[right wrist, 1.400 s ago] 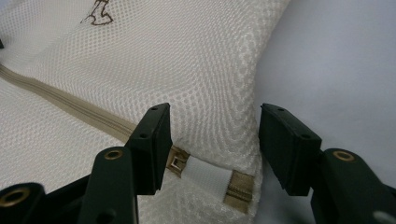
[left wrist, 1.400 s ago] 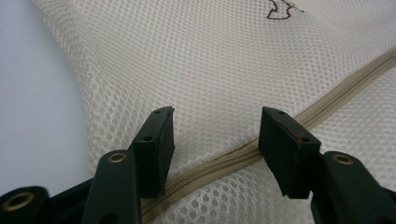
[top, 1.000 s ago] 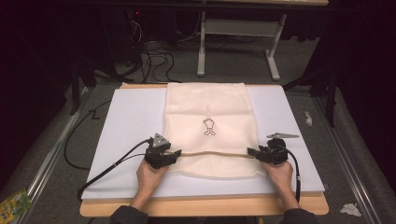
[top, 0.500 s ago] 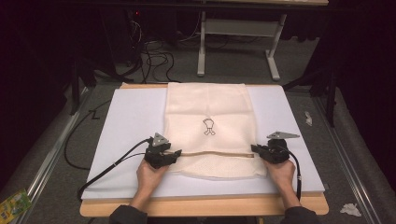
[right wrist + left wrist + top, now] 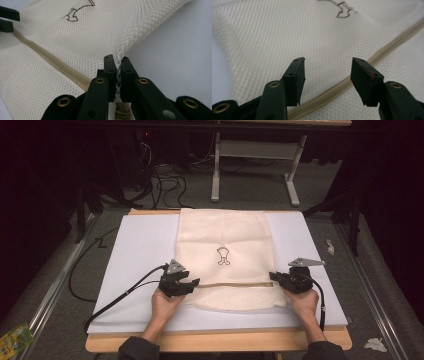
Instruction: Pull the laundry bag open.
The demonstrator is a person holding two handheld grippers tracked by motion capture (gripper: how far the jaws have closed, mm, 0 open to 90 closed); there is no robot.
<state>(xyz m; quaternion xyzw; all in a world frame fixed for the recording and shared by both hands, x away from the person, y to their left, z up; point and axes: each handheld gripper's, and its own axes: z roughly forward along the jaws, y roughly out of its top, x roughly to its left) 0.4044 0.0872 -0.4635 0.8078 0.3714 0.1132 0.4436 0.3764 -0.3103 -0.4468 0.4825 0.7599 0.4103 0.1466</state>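
Observation:
A cream mesh bag [image 5: 225,232] with a small brown print [image 5: 223,255] lies flat on the white board [image 5: 140,250]. A tan zipper [image 5: 235,284] runs across its near part. My left gripper [image 5: 196,282] sits at the zipper's left end. In the left gripper view it [image 5: 327,62] is open over the mesh, the zipper [image 5: 387,50] passing under the gap; its jaws have just closed a little, pressing nothing. My right gripper [image 5: 273,276] is at the bag's right edge. In the right gripper view it [image 5: 117,60] is shut on a pinch of mesh beside the zipper [image 5: 50,61].
The board rests on a wooden table [image 5: 215,340], with bare board on both sides of the bag. Black cables [image 5: 120,295] trail off the left gripper. On the floor lie a crumpled tissue [image 5: 374,344] and a green packet [image 5: 15,337]. A desk frame [image 5: 255,150] stands behind.
The right gripper's jaws have closed on the bag's right edge. Both hands have stayed almost where they were, and the bag has not shifted.

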